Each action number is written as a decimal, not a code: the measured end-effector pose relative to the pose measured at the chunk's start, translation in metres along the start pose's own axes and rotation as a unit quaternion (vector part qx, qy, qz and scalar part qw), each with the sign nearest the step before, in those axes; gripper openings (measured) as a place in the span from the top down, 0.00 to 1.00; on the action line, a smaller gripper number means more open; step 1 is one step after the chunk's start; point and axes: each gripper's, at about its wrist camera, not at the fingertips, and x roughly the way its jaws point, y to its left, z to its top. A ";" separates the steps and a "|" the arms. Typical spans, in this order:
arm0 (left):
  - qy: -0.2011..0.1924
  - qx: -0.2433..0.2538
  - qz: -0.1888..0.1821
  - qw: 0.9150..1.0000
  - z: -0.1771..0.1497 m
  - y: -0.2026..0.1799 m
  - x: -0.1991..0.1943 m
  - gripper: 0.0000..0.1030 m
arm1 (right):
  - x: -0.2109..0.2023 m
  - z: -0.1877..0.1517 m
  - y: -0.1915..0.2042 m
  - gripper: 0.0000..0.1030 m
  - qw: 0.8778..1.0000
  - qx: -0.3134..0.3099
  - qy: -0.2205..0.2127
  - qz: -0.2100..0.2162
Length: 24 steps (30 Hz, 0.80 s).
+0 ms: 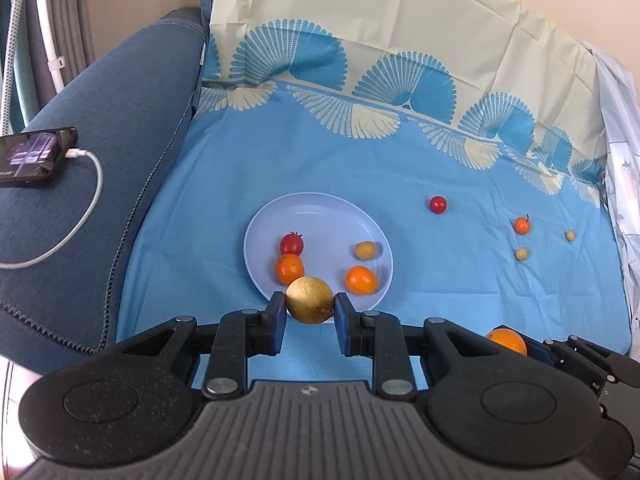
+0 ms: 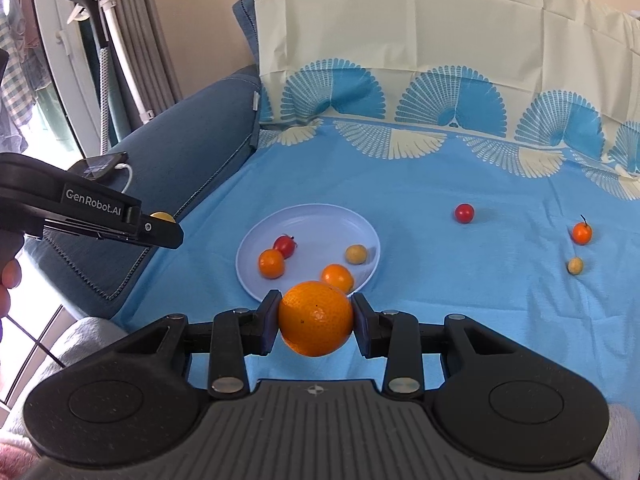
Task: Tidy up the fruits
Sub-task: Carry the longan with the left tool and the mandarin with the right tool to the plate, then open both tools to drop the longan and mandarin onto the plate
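Observation:
My left gripper (image 1: 310, 305) is shut on a round yellow-brown fruit (image 1: 309, 299), held above the near rim of a pale blue plate (image 1: 320, 210). The plate holds a red tomato (image 1: 291, 243), two small oranges (image 1: 289, 268) (image 1: 361, 280) and a small yellow fruit (image 1: 365, 250). My right gripper (image 2: 316, 316) is shut on a large orange (image 2: 315, 318), near the same plate (image 2: 320, 216). Loose on the blue sheet are a red tomato (image 2: 464, 213), a small orange (image 2: 581, 232) and a small yellow fruit (image 2: 575, 265). The left gripper also shows in the right wrist view (image 2: 168, 226).
A dark blue sofa armrest (image 1: 120, 128) lies left, with a phone (image 1: 36, 154) and white charging cable (image 1: 86, 216) on it. The patterned sheet rises over the backrest (image 1: 400, 20). Another small yellow fruit (image 1: 570, 235) lies far right. A white stand (image 2: 116, 48) is by the window.

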 end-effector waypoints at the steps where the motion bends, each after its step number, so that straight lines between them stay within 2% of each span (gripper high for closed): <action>1: 0.001 0.000 -0.001 1.000 0.002 -0.001 0.003 0.73 | 0.003 0.002 -0.001 0.62 1.000 0.001 0.001 0.000; 10: 0.022 0.000 0.002 1.000 0.024 0.001 0.045 0.73 | 0.041 0.017 -0.010 0.62 1.000 0.005 0.012 -0.006; 24: 0.073 0.004 0.029 0.997 0.051 0.014 0.142 0.73 | 0.143 0.040 -0.012 0.62 0.998 -0.028 0.048 -0.001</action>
